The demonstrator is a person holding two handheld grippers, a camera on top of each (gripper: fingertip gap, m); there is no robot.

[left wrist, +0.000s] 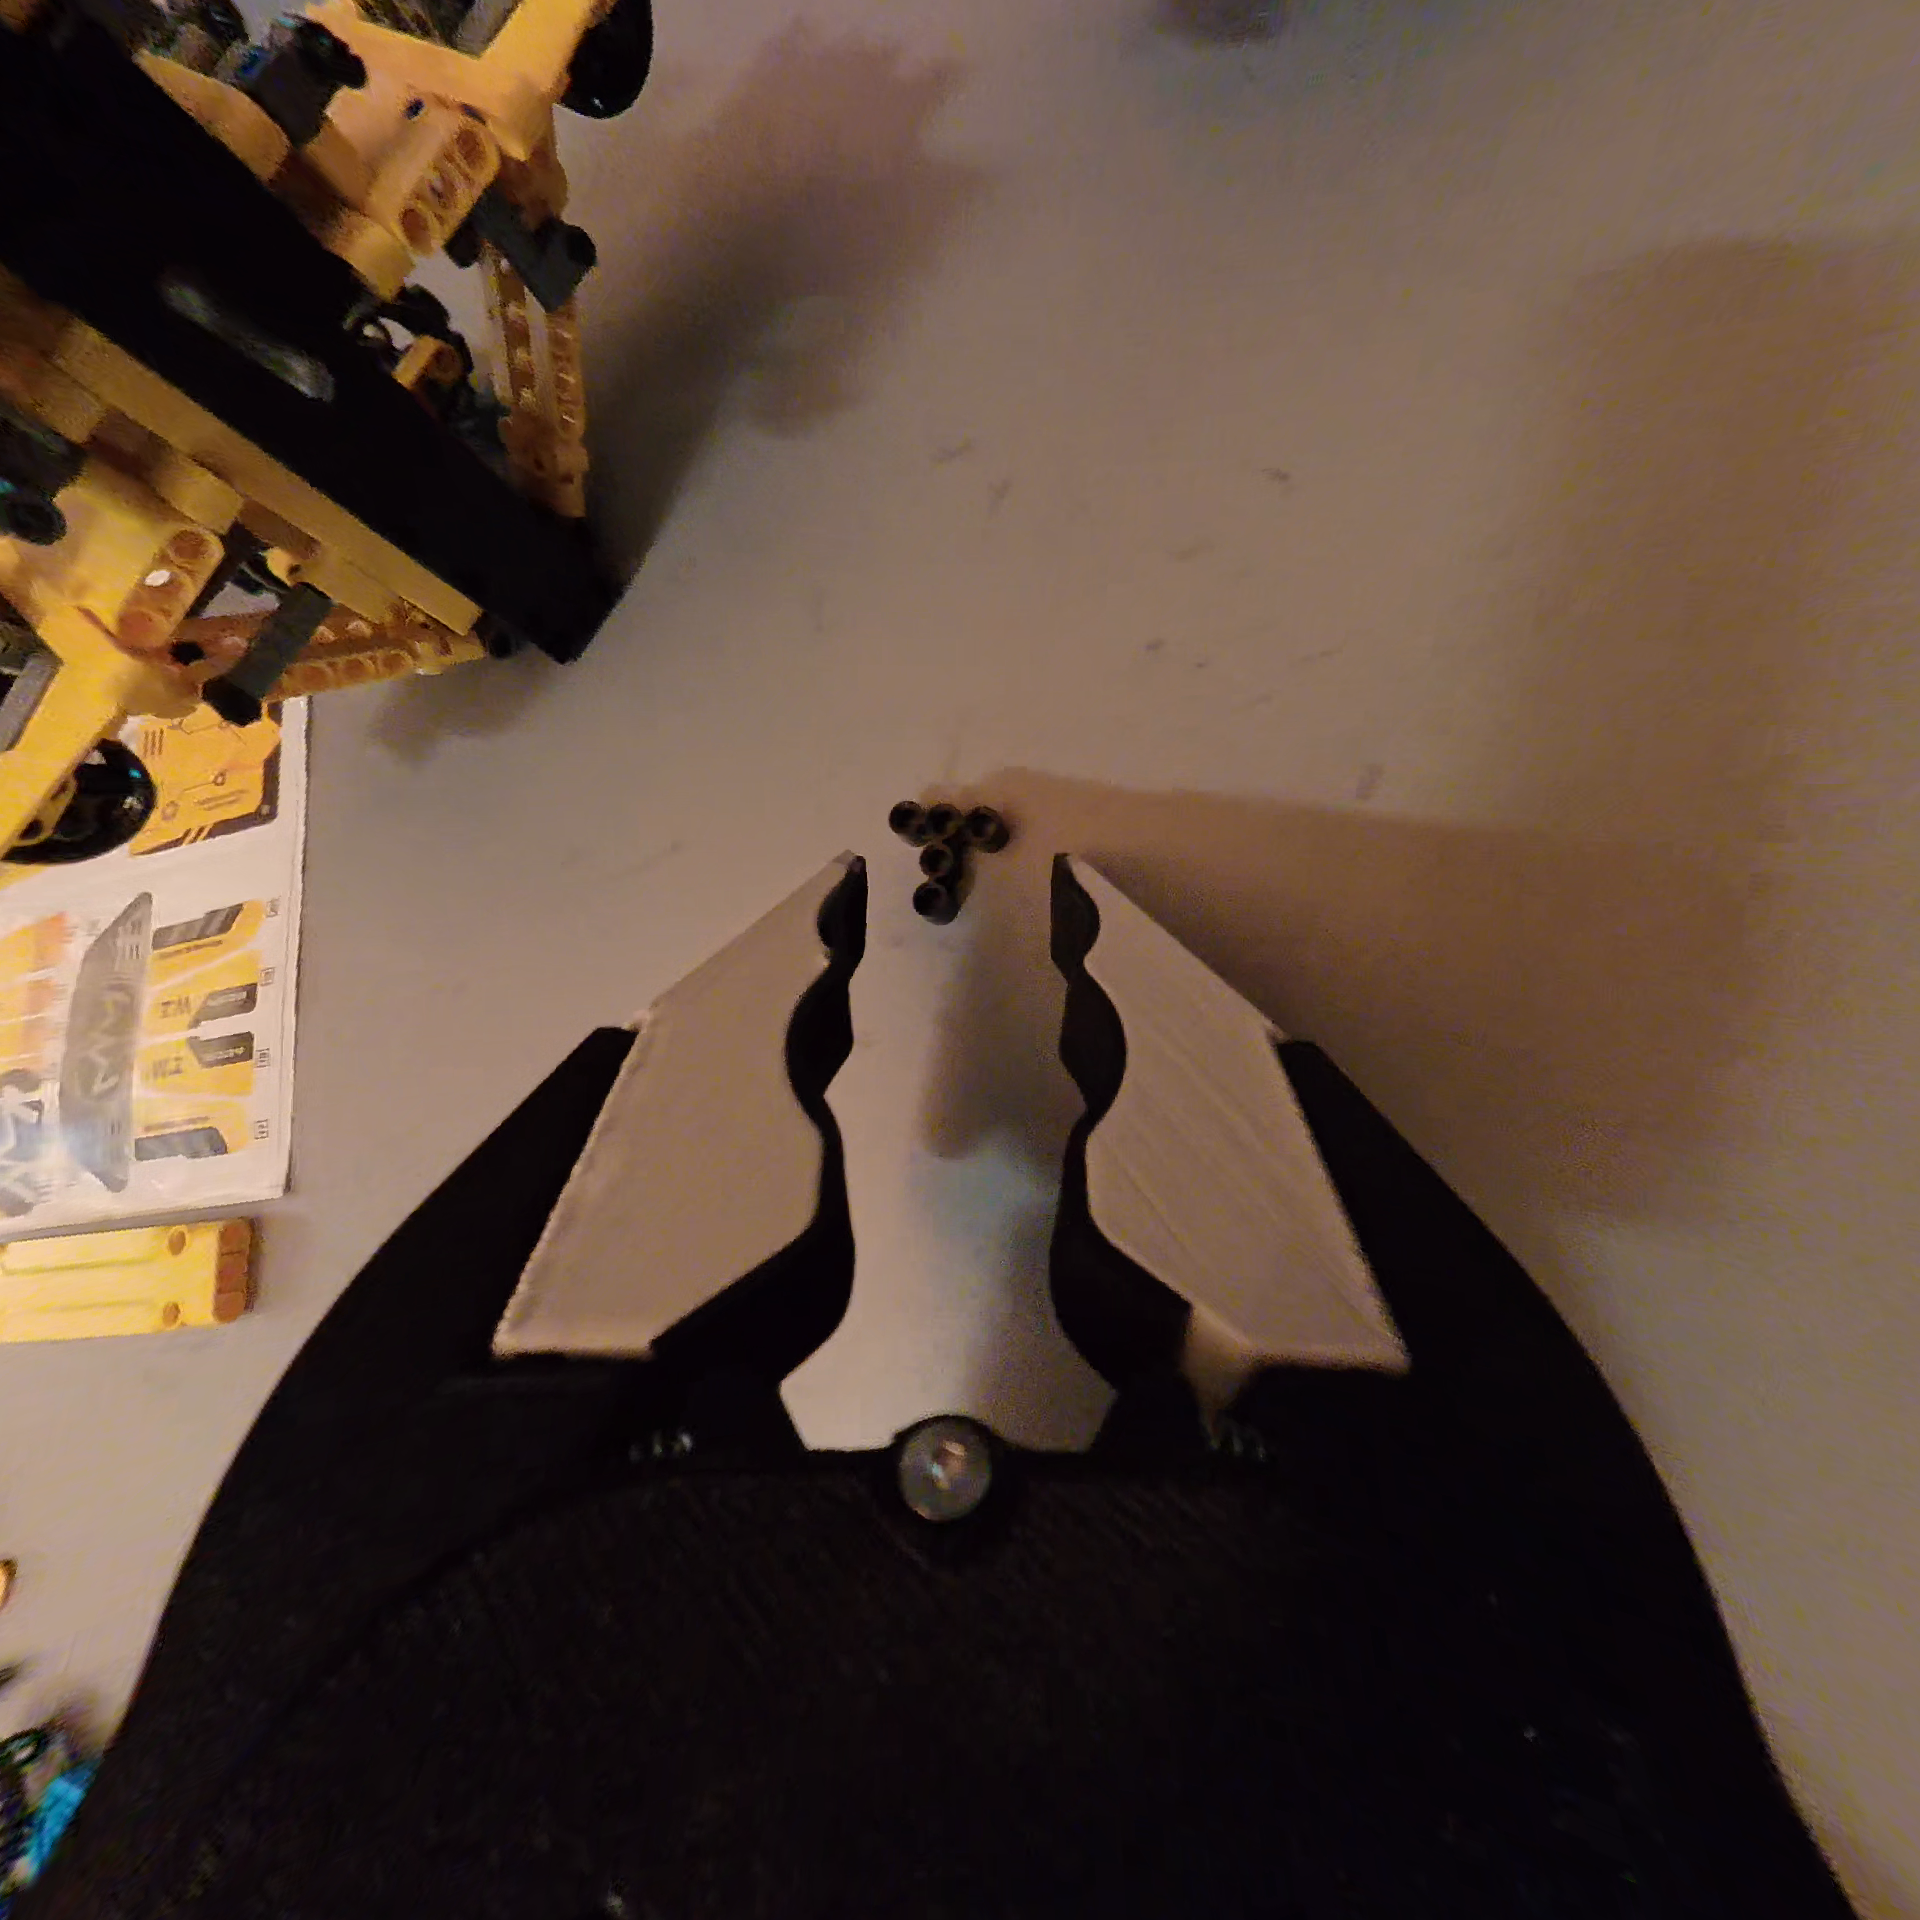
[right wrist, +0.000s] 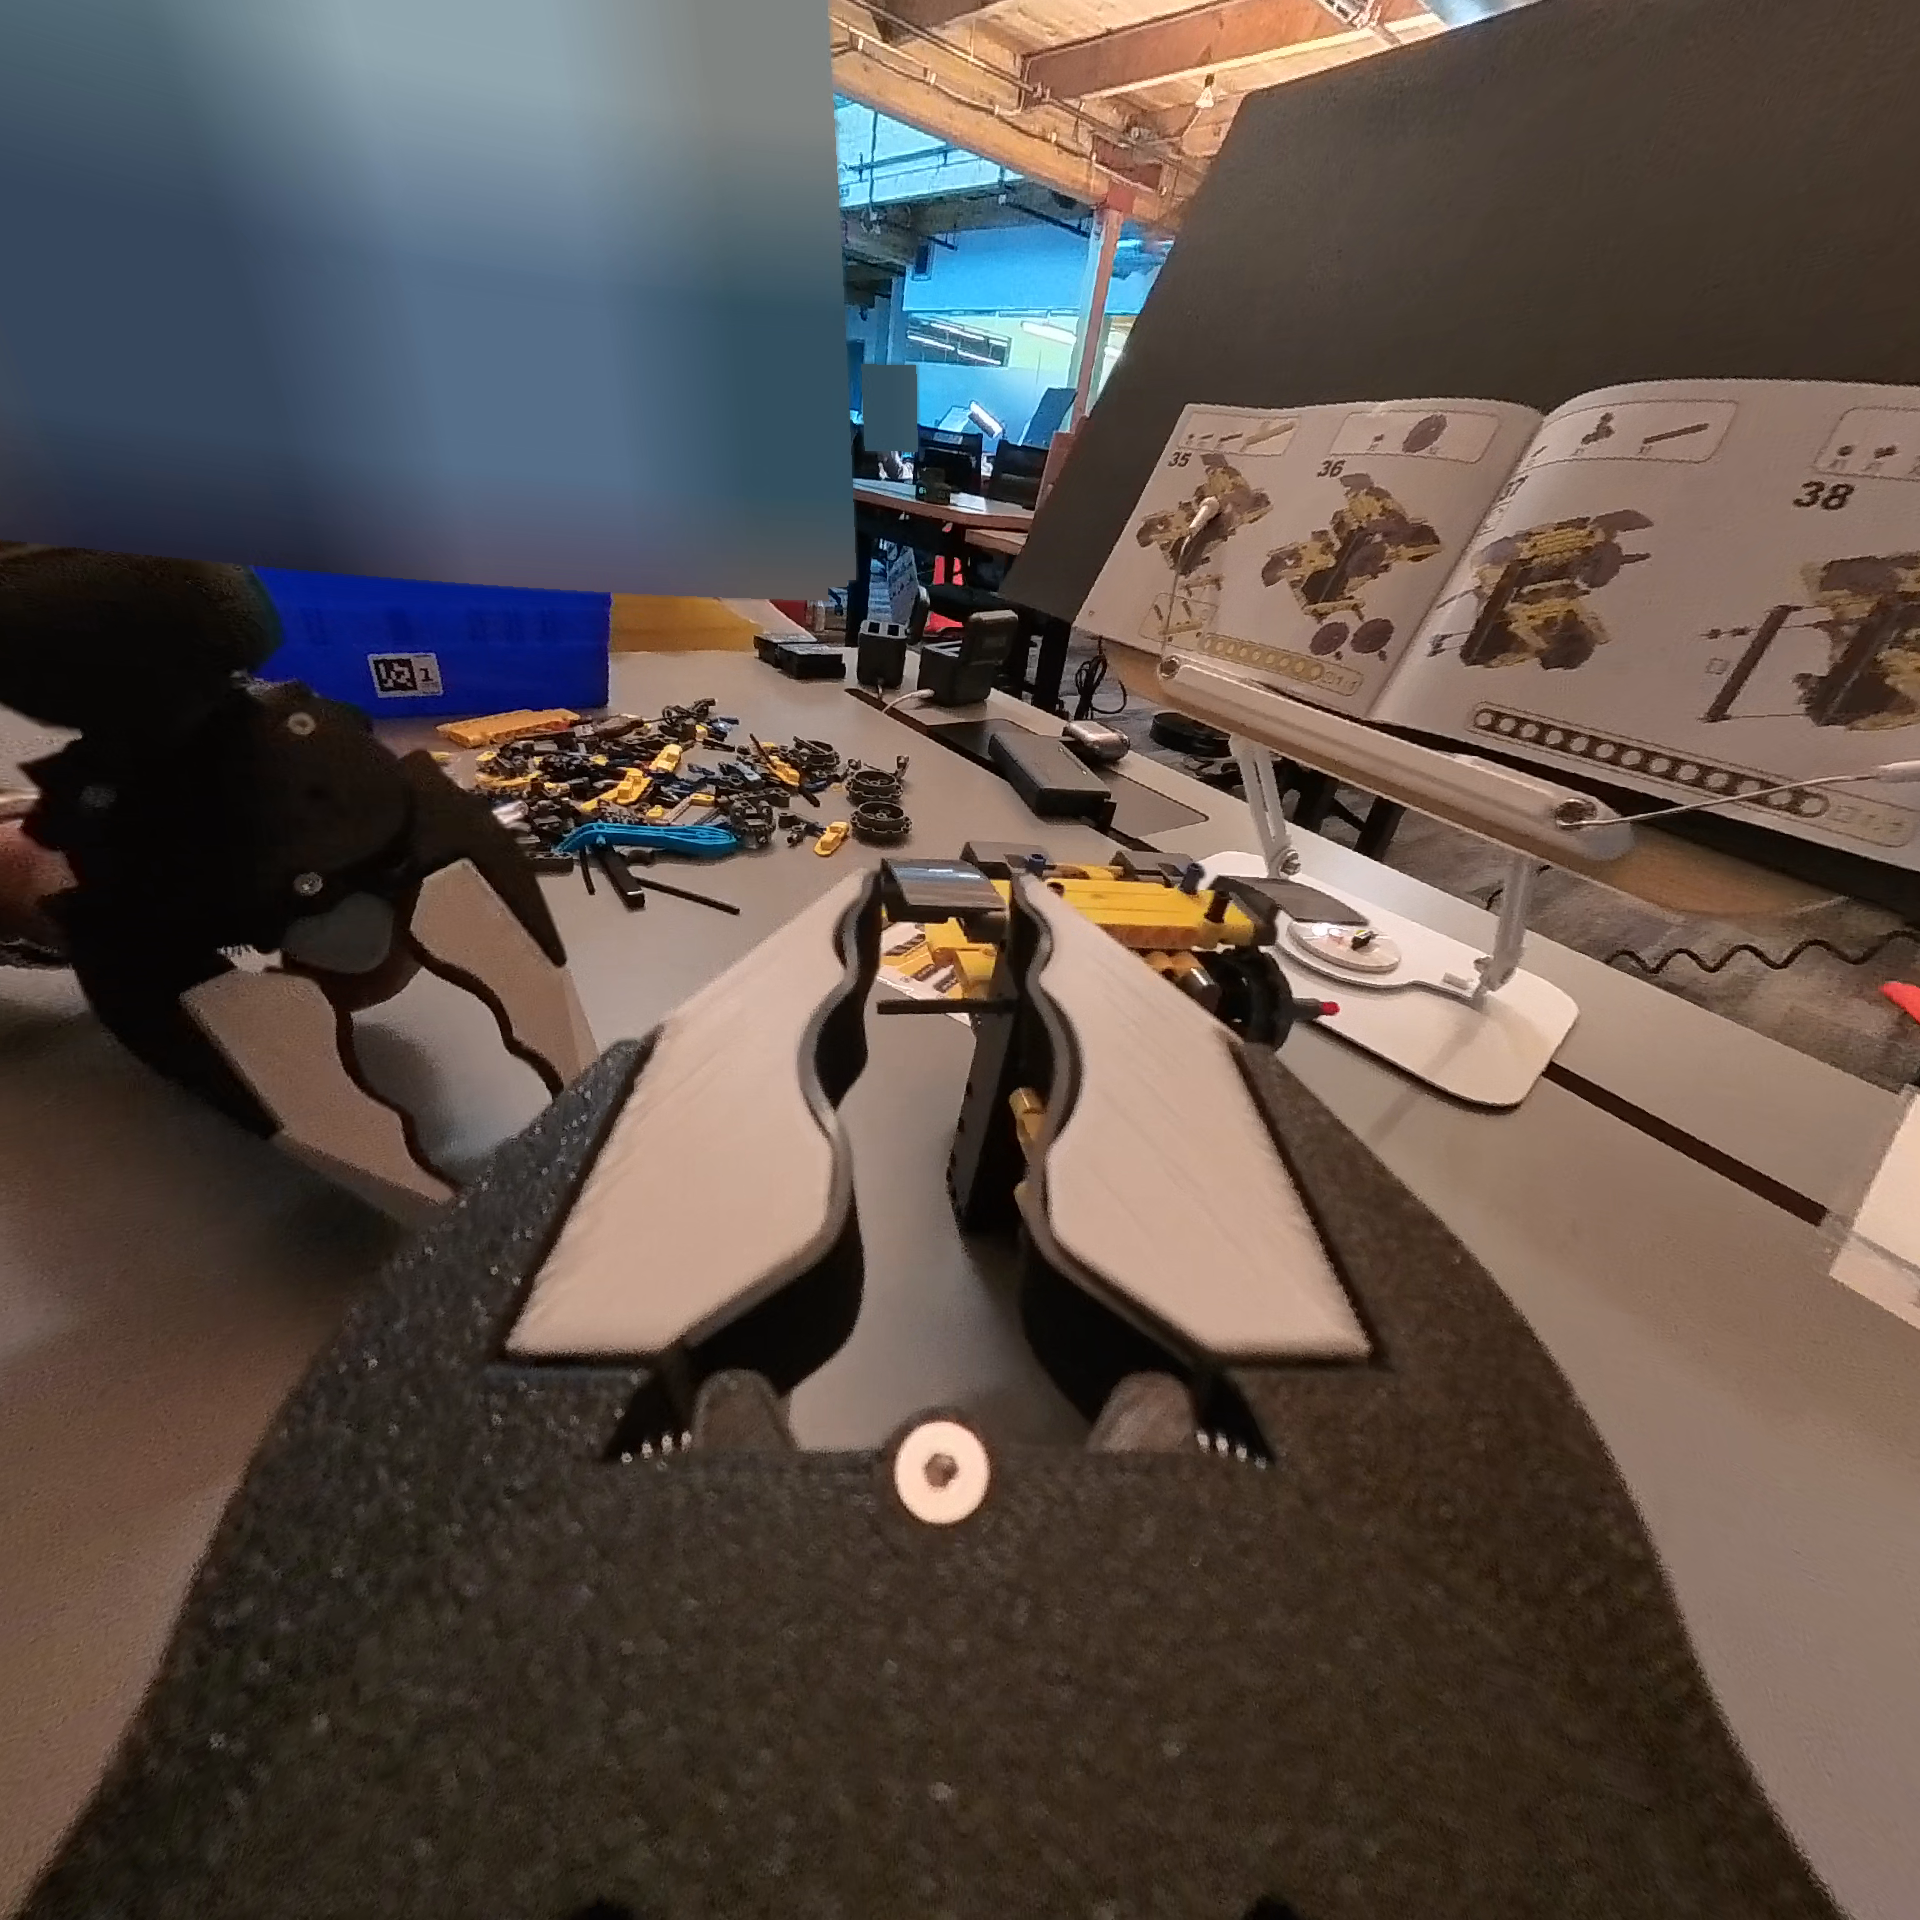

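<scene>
Left wrist view showed the left gripper with jaws apart, straddling a small black T-shaped piece lying on the table. The piece might skid or flip, being tiny between wide jaws. The right gripper had jaws apart beside the yellow and black model, whose near side was hidden; whether they touched it was unclear.
</scene>
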